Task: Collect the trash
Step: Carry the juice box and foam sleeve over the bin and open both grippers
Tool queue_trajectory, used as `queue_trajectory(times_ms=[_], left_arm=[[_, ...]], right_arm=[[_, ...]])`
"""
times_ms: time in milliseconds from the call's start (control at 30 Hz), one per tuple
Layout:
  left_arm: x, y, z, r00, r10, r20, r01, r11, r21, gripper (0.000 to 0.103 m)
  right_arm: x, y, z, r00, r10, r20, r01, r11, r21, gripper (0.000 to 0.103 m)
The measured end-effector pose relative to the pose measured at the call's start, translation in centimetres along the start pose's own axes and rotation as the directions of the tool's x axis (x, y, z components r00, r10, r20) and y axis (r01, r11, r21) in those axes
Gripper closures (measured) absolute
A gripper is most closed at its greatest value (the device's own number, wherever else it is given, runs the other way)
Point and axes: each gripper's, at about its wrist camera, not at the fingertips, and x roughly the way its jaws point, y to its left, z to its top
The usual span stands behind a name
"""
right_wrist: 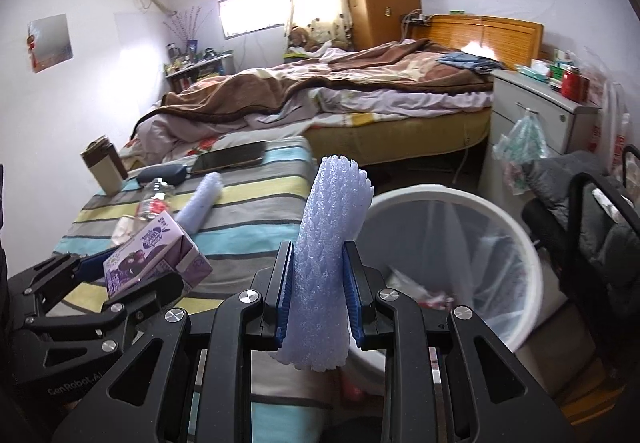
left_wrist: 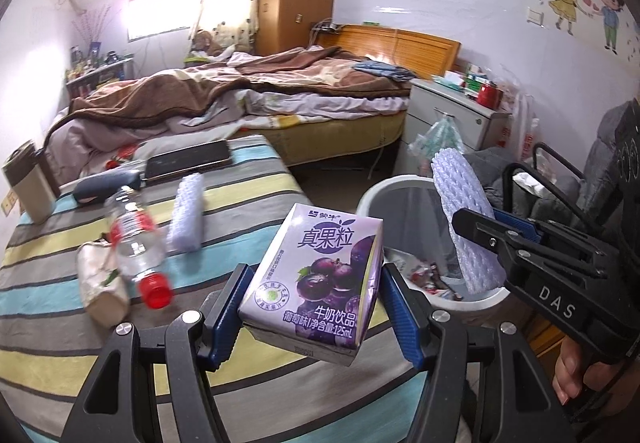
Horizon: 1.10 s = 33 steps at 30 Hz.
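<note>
Left gripper [left_wrist: 316,307] jaws clamp a purple milk carton [left_wrist: 320,275]; right gripper [right_wrist: 316,303], angled downward, pinches foam netting [right_wrist: 324,263] beside the white bin [right_wrist: 516,239], bottle [left_wrist: 136,243] beyond.

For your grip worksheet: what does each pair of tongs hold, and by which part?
Left tongs: purple drink carton, clamped across its lower side faces. Right tongs: white foam sleeve, pinched around its lower half.
</note>
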Motion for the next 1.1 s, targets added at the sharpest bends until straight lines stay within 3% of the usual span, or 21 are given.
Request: queue_trajectory(times_ms=[500,1100], left_arm=[[4.9,-6.3,2.1,0.991,-0.124,-0.051,0.127,0.990,0.067,0.038],[11.5,-9.7,2.0,0.977,-0.154,-0.149,0.170,0.981,0.098,0.038]], right_arm=[[0.1,-6.2,-0.9,0.995,-0.090,-0.046,0.093,0.993,0.067,0.077],[2.8,-10.2,-1.8,0.978,-0.136,-0.159,0.150,0.986,0.077,0.077]])
